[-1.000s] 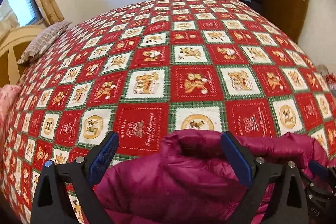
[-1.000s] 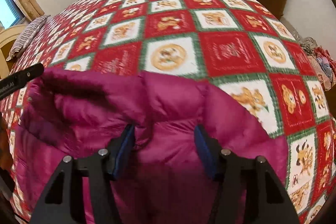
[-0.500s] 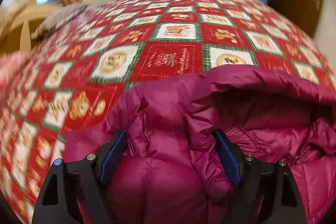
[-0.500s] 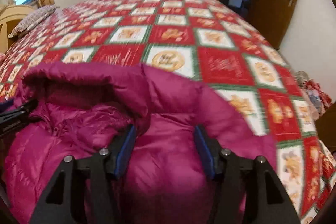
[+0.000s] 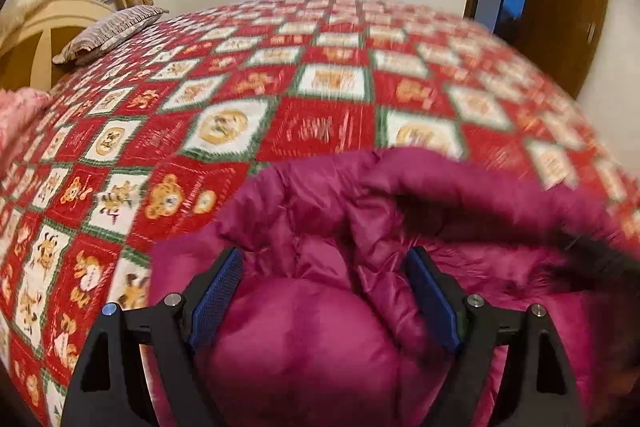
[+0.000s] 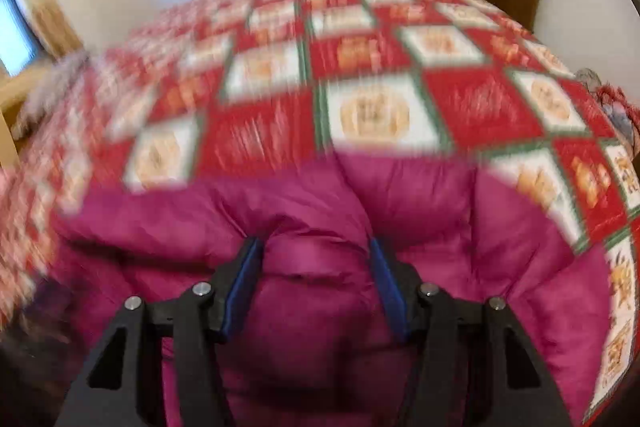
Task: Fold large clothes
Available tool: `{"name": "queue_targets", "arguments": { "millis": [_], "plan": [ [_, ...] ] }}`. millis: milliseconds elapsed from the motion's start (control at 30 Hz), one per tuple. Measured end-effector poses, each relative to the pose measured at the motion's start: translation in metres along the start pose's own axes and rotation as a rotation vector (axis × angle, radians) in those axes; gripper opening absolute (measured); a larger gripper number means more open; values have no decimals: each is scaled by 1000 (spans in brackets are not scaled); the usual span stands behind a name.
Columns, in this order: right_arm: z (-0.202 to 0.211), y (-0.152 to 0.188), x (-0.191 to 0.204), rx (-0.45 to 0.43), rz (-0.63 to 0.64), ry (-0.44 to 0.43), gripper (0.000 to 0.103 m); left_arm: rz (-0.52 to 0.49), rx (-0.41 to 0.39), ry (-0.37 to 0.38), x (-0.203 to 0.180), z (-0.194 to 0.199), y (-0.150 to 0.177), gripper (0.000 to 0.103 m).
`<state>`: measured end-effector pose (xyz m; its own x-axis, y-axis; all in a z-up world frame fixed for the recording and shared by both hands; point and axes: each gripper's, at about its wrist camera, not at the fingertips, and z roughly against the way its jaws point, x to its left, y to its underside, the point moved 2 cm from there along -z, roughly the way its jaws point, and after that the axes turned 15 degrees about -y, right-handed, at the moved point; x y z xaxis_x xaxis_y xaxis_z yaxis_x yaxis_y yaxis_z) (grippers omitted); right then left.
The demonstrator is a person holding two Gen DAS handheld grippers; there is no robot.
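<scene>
On the left of the bed point(image 5: 120, 131), near its head, a striped pillow point(image 5: 108, 35) lies; the magenta down jacket point(image 5: 304, 339) sits at the near edge of the red checked quilt, with its hood or collar part rising toward the middle. I judge that the step in hand is to take the upper part of the jacket with both claws and spread it flat before any fold. To do this well, I would move both hands together and at the same height, so the puffy cloth does not twist, and I would pull outward gently — the shiny fabric looks slippery and the filling can escape from a shallow grip. My left gripper point(image 5: 320, 299) has just been closing; its jaws stand wide, with a thick bulge of the jacket between them, and the blue pads point(image 5: 216, 299) appear to press on it from both sides. My right gripper point(image 6: 316, 283) stands narrower and holds a fold of the same jacket between its pads point(image 6: 240, 287) — the cloth bunches there. Both views are blurred, so the exact seam I hold I cannot tell.
</scene>
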<state>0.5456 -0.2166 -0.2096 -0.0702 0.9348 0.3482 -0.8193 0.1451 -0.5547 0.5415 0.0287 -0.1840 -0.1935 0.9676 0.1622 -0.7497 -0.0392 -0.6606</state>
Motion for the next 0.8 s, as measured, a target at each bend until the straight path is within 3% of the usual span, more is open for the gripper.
{"name": "queue_targets", "arguments": {
  "millis": [67, 167, 300, 400, 500, 600, 800],
  "plan": [
    [1, 8, 6, -13, 99, 18, 61, 38, -43, 14, 7, 18, -14, 84],
    [1, 11, 5, -23, 110, 13, 62, 53, -95, 15, 0, 31, -44, 84],
    [3, 14, 8, -21, 137, 21, 63, 8, -85, -13, -34, 13, -71, 84],
    [5, 13, 9, -26, 142, 17, 63, -47, -31, -80, -53, -16, -59, 84],
    [5, 13, 9, -28, 145, 8, 65, -114, 66, -107, -61, -53, -18, 85],
    [5, 15, 10, -32, 151, 8, 65, -60, 49, -73, -53, -55, -13, 87],
    [19, 18, -2, -115, 76, -36, 67, -77, 35, -111, -58, -57, -14, 92]
  ]
}}
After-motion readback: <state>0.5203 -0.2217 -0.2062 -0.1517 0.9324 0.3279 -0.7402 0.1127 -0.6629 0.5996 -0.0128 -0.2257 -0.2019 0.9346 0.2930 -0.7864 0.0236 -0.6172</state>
